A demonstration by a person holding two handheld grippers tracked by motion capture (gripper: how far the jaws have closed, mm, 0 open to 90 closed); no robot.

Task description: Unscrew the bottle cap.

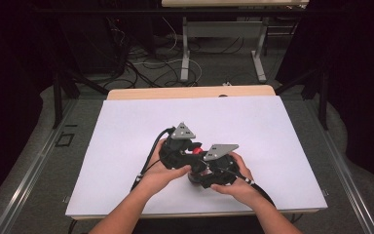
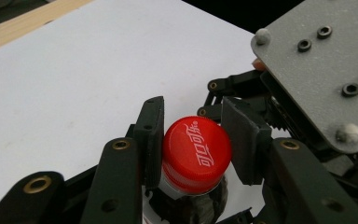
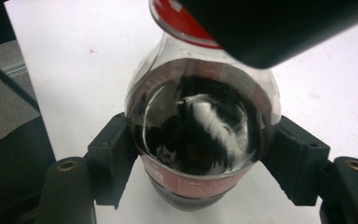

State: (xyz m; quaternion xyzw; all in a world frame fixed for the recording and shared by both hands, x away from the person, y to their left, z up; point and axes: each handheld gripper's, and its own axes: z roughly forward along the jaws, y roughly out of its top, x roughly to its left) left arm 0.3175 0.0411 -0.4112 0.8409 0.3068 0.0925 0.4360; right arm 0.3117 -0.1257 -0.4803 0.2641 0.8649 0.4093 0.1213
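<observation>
Here left gripper [image 2: 193, 142] jaws clench the red cap [image 2: 196, 154]; right gripper [image 3: 200, 158] jaws clamp the bottle [image 3: 200, 126].

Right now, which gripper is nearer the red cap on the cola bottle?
Left. The left gripper is clamped on the red cap itself, one jaw on each side. The right gripper grips the bottle lower down, around its body.

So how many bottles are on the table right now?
1. The bottle stands on the white sheet near the front edge. The right claw grips its body and the left claw clamps its red cap. No others visible.
</observation>
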